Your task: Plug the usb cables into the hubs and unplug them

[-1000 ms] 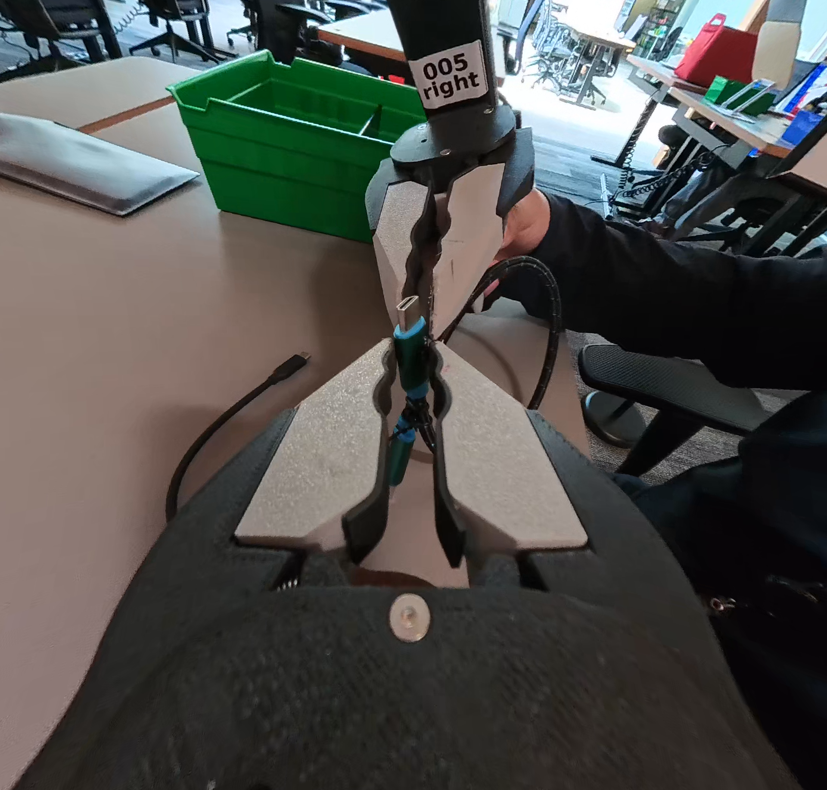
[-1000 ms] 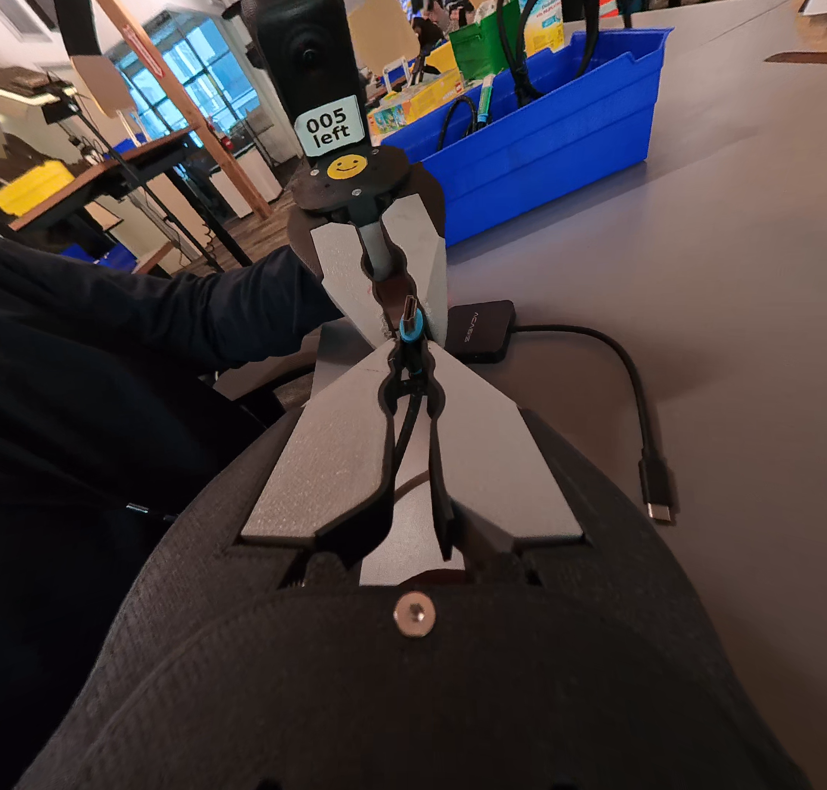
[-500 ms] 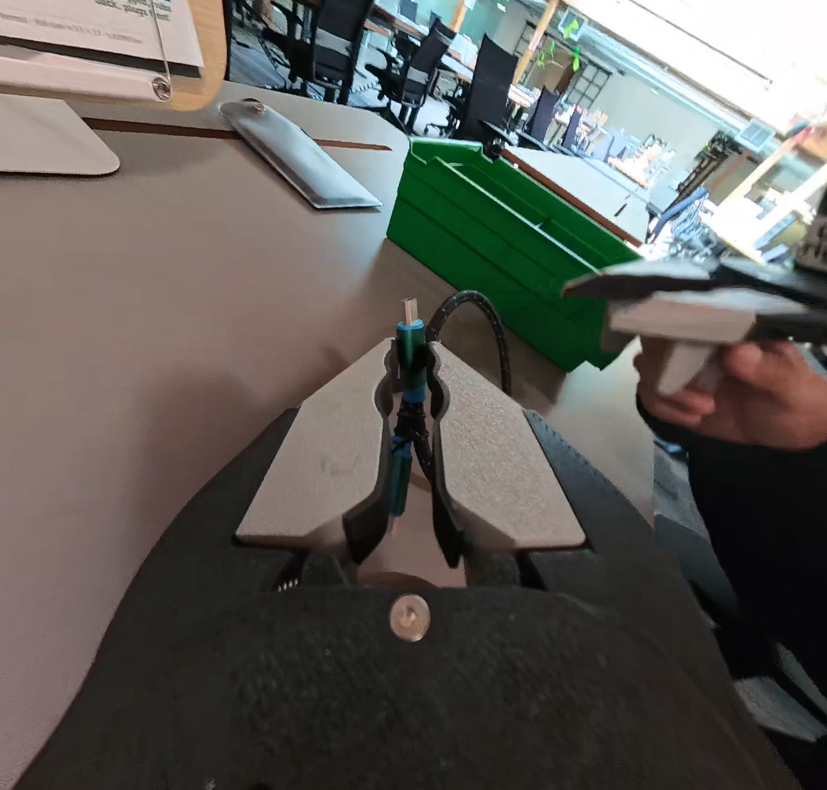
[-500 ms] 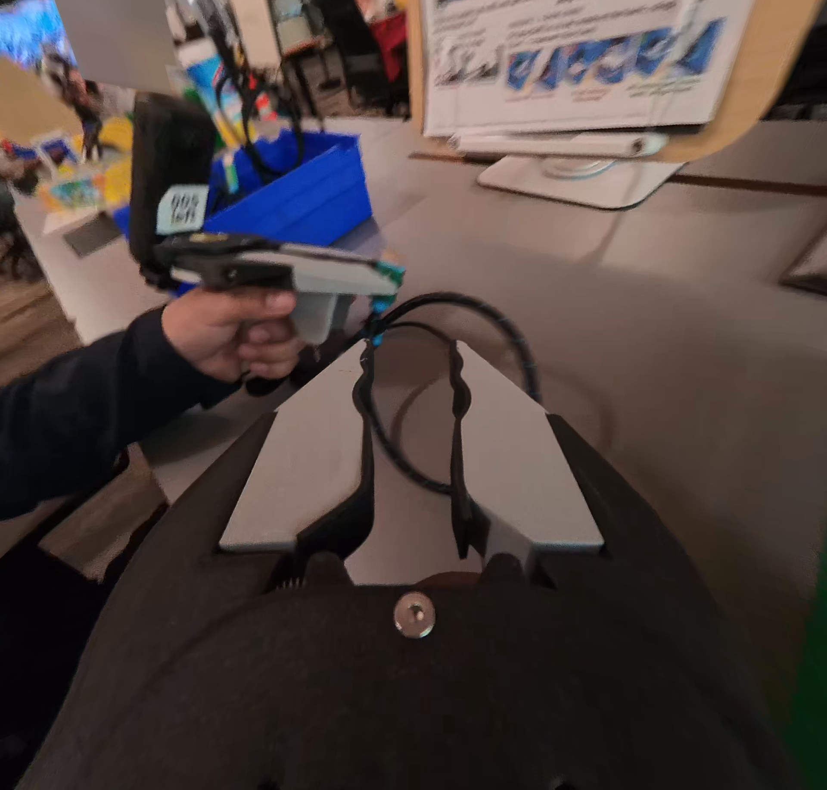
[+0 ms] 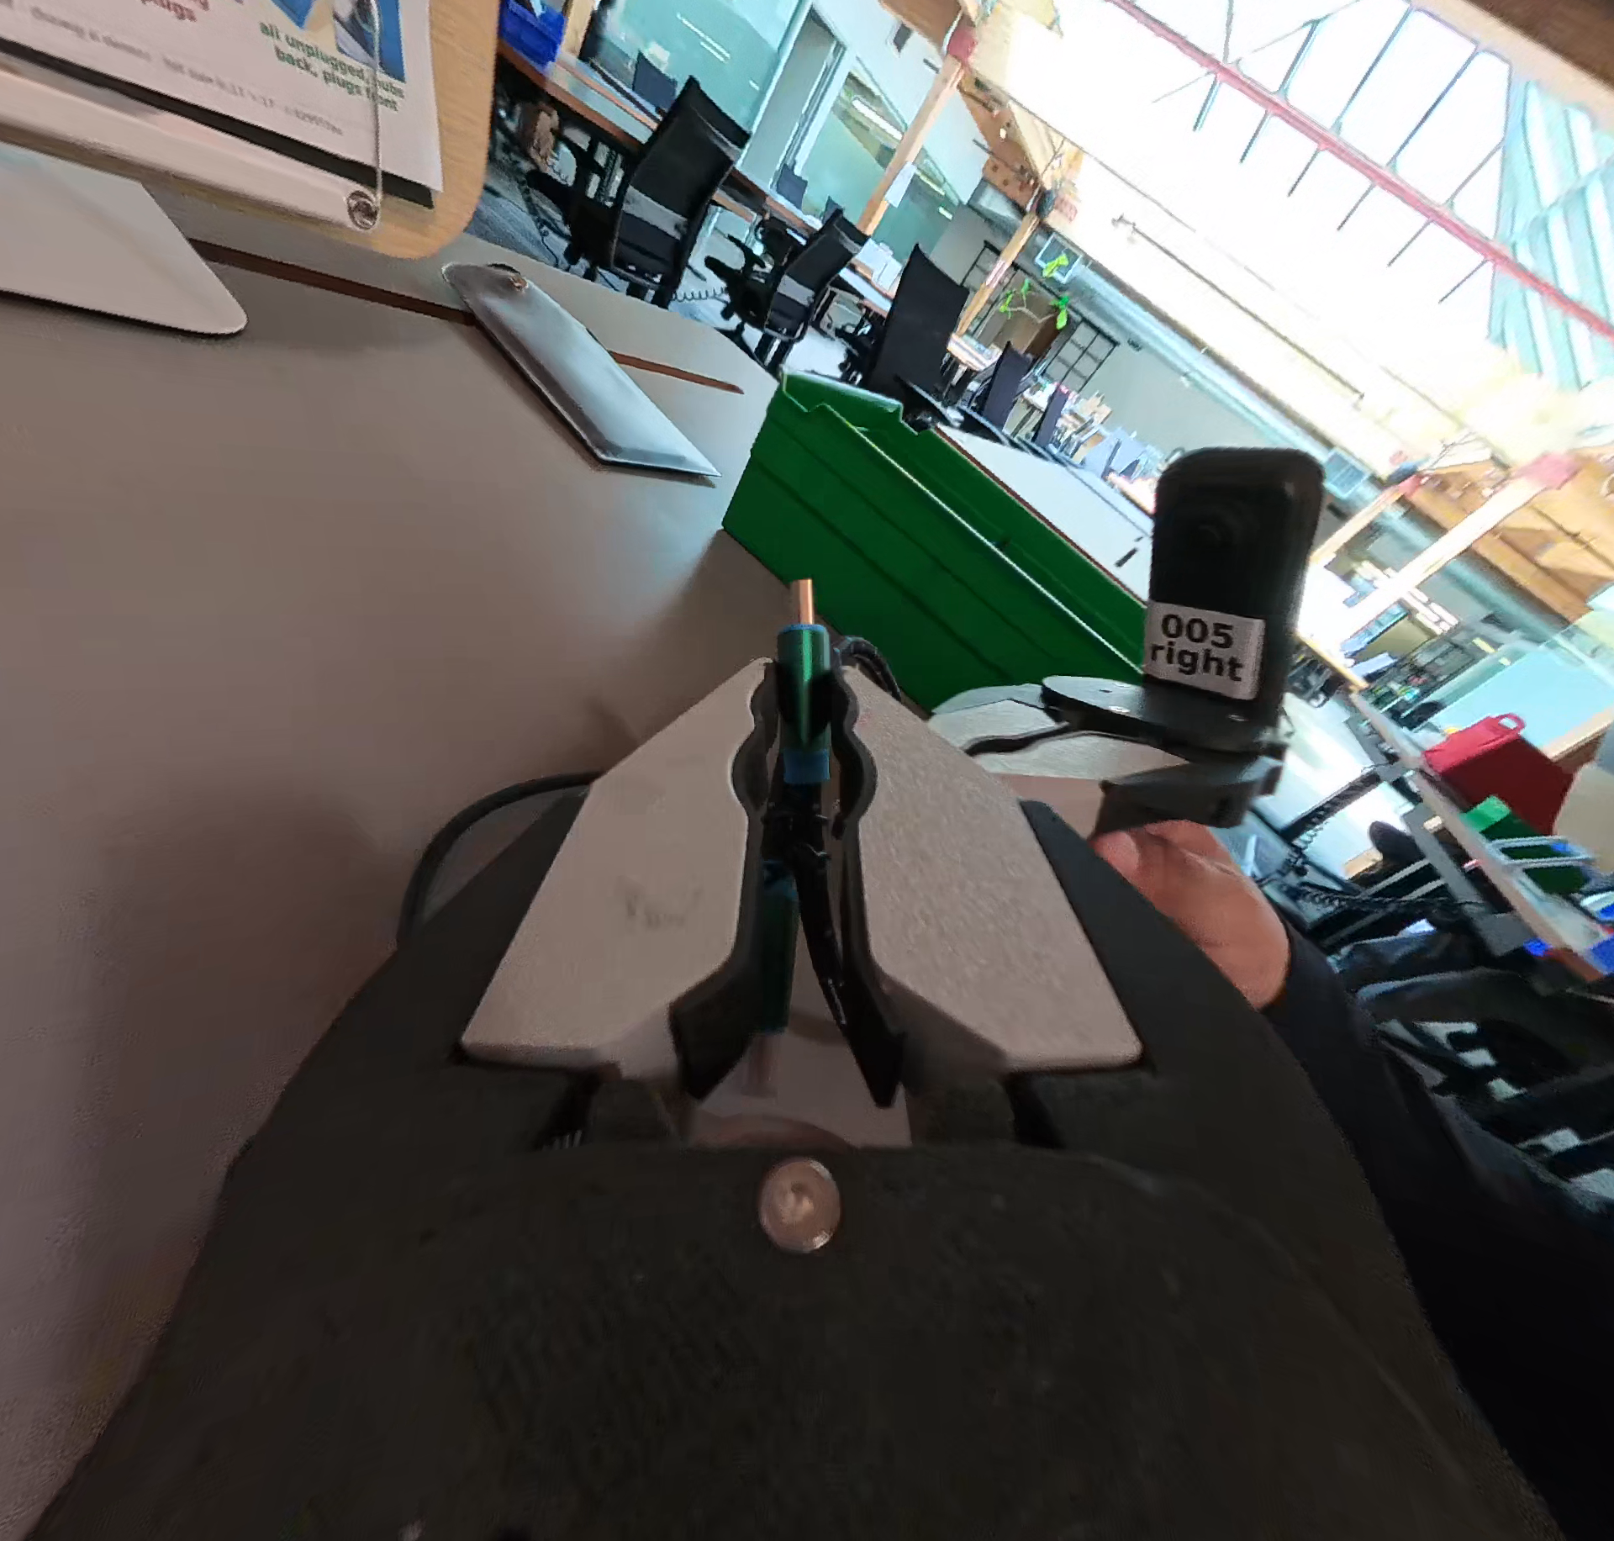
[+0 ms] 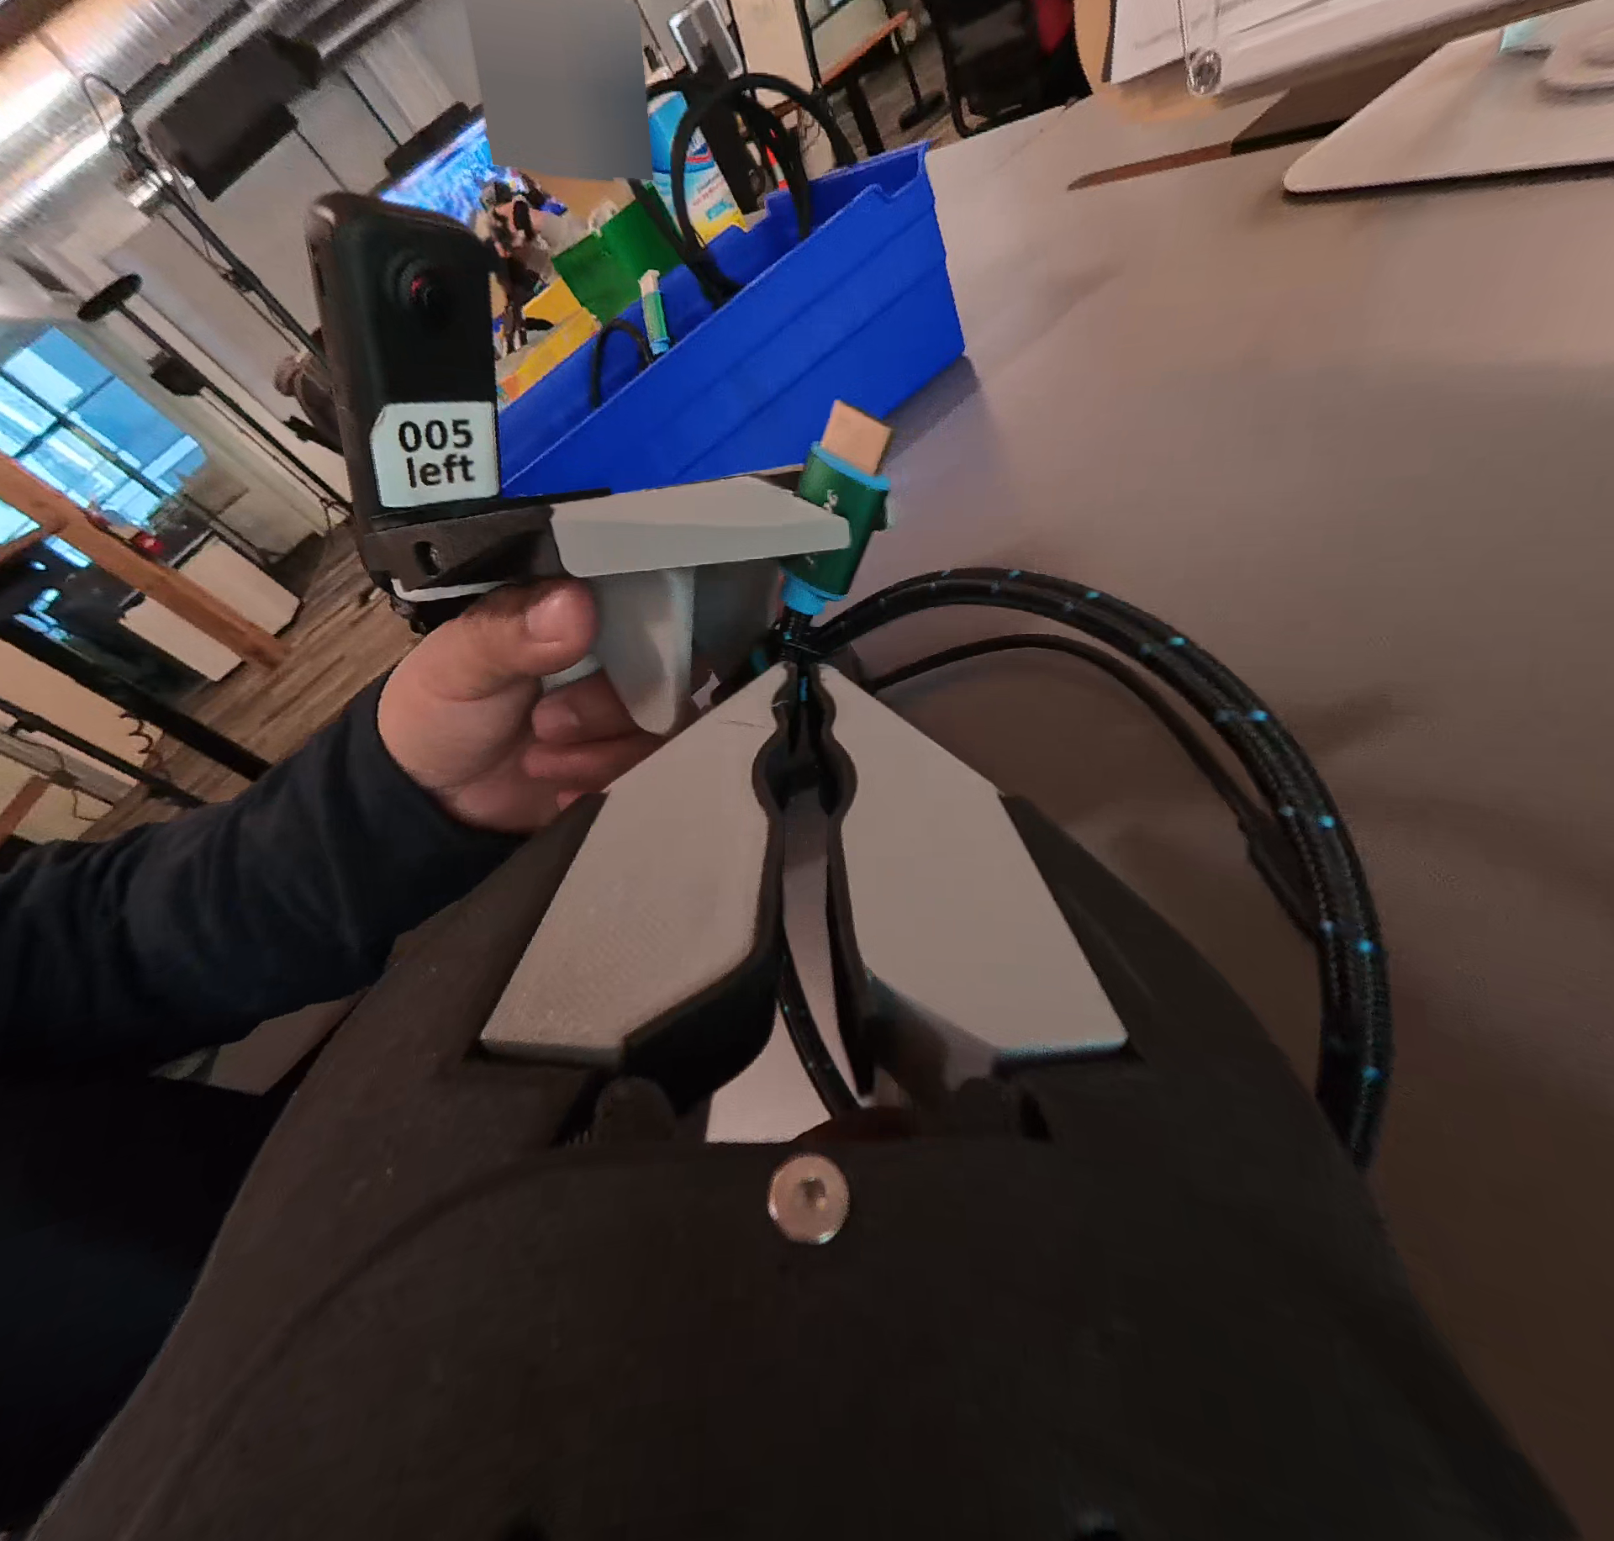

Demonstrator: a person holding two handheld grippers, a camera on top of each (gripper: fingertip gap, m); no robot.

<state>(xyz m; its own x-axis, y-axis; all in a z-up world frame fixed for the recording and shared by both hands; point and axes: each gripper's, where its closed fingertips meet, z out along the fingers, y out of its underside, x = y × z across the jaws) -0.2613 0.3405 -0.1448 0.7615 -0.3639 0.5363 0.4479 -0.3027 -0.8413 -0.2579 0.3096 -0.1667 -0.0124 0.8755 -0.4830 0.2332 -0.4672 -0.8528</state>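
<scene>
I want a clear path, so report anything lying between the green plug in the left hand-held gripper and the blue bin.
Nothing visible does. The green plug, clamped in the left hand-held gripper, has only table between it and the blue bin; its cable trails away from the bin.

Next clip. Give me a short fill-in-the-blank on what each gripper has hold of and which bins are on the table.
1. The left gripper is shut on a ____ plug with a metal tip.
2. The right gripper is shut on a braided black ____.
3. In the left wrist view, the bin beyond the plug is ____.
4. In the right wrist view, the bin holding cables is ____.

Missing words: green; cable; green; blue
</scene>
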